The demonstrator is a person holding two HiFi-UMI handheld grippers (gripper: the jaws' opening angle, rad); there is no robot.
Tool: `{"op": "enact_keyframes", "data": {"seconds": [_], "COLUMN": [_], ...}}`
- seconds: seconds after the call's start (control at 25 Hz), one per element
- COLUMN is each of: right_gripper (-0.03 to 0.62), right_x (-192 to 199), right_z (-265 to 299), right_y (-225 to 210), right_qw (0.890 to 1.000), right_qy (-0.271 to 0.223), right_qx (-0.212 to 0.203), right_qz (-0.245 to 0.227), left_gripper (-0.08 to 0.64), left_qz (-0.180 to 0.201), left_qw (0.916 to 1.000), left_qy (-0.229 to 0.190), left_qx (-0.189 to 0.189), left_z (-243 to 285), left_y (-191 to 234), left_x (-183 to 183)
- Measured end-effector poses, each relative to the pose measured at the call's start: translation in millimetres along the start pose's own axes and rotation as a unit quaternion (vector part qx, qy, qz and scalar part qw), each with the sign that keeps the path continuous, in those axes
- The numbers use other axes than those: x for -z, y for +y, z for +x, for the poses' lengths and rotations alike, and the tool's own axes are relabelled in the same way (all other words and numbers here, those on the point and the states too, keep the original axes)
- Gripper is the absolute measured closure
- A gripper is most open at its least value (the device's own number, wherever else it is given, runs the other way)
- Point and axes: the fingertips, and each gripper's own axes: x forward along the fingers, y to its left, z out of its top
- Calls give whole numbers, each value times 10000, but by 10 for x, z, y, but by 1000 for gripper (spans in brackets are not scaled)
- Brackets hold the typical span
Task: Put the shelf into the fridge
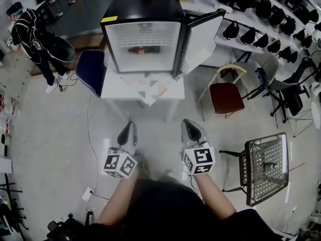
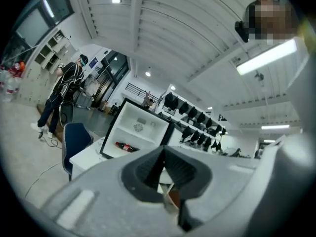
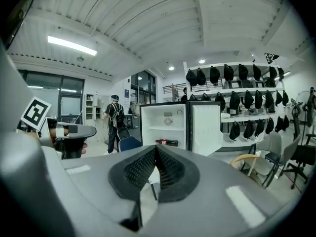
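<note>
The fridge is a small black box with a white inside. It stands on a white bench with its door swung wide to the right. The shelf is a wire grid in a dark frame. It lies flat on a black stand at the person's right, well apart from the fridge, with a small dark thing resting on it.

A person in black stands far left. A blue chair touches the bench's left side. A wooden chair with a red seat stands just beside the open door, between the shelf and the fridge. A dark bottle lies inside the fridge.

The left claw and the right claw are held side by side over the floor in front of the bench, pointing at the fridge. Each has its jaws together with nothing between them.

Only the head view shows the shelf. The two gripper views show the fridge front on, with the bottle low inside, and ceiling lights above. The right gripper view also catches the left claw's marker cube at its left edge.
</note>
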Motion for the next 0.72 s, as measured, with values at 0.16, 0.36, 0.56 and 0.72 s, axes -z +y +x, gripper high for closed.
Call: {"op": "enact_keyframes", "data": {"seconds": [0.16,0.36,0.56,0.72], "right_gripper": [591,591,592,592], "right_x": [138,128,101,76], "right_z": [-311,-578,-748,-880], "right_y": [-39,-71,-158,-191], "right_qw": [9997,9998,9998,9998], "right_qy": [135,21,-48,-30], "right_qx": [-194,-202,-117,-113], "right_qz": [-9,72,173,180], "left_gripper": [557,557,557,558], "left_qz": [41,126,196,24], "left_qw": [10000,9999,9997,9999], "left_qy": [24,-54,-64,-34], "left_qx": [21,36,-88,-118], "left_z": [-229,-401,-502,-566], "left_y": [-386,-635,-710,-737], "left_x": [92,96,145,157]}}
